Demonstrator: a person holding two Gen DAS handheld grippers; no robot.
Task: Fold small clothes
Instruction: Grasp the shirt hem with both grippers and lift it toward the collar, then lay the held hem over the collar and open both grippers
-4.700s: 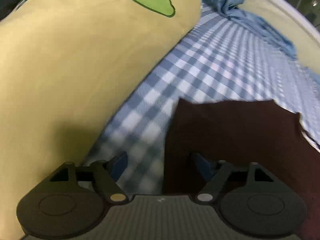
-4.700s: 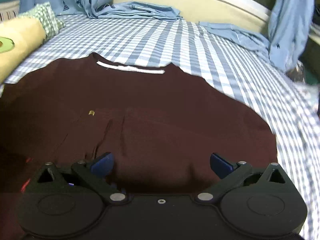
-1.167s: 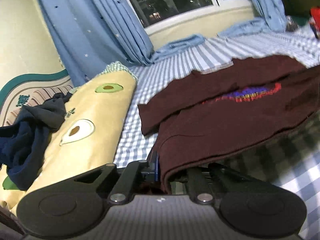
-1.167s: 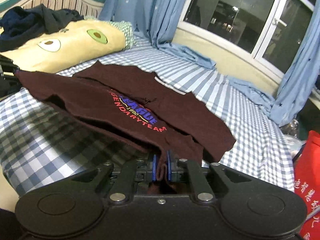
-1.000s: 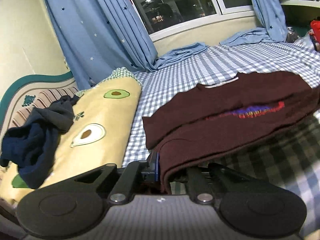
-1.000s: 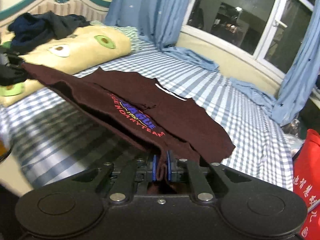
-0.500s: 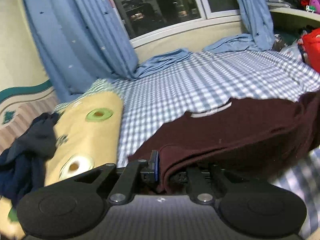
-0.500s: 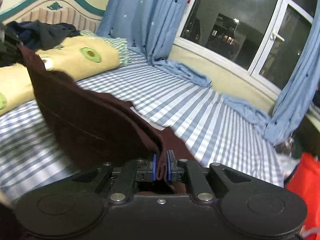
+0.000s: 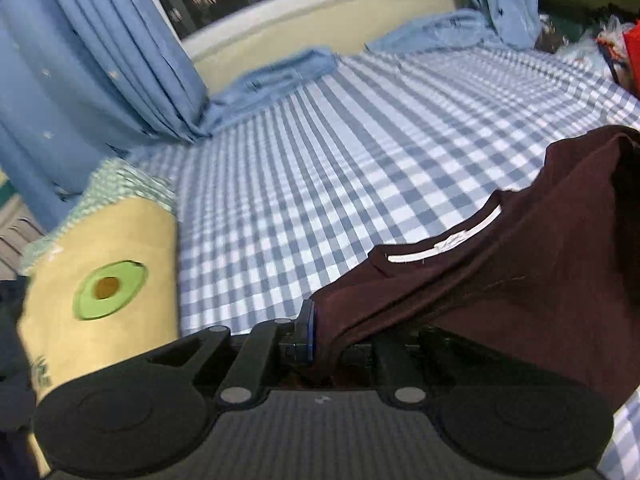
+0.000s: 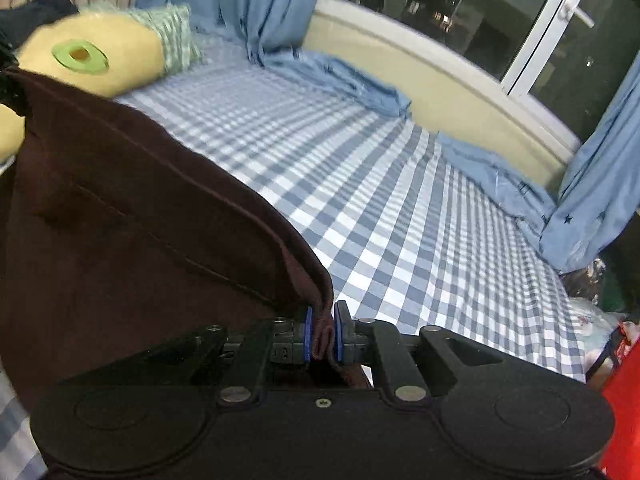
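Observation:
A dark maroon T-shirt with a white neck label hangs lifted between both grippers above the blue-and-white checked bed. My left gripper is shut on one edge of the shirt, which drapes to the right over its right finger. My right gripper is shut on the opposite edge; the shirt spreads to the left and fills the left half of that view. The shirt's printed front is hidden.
A yellow avocado-print pillow lies at the left, also seen in the right wrist view. Blue curtains hang along the window sill at the back. Something red sits by the bed's right edge.
Both grippers closed on the shirt's edges and raised it off the bed. In the last second the shirt has swung up and its print has turned out of sight.

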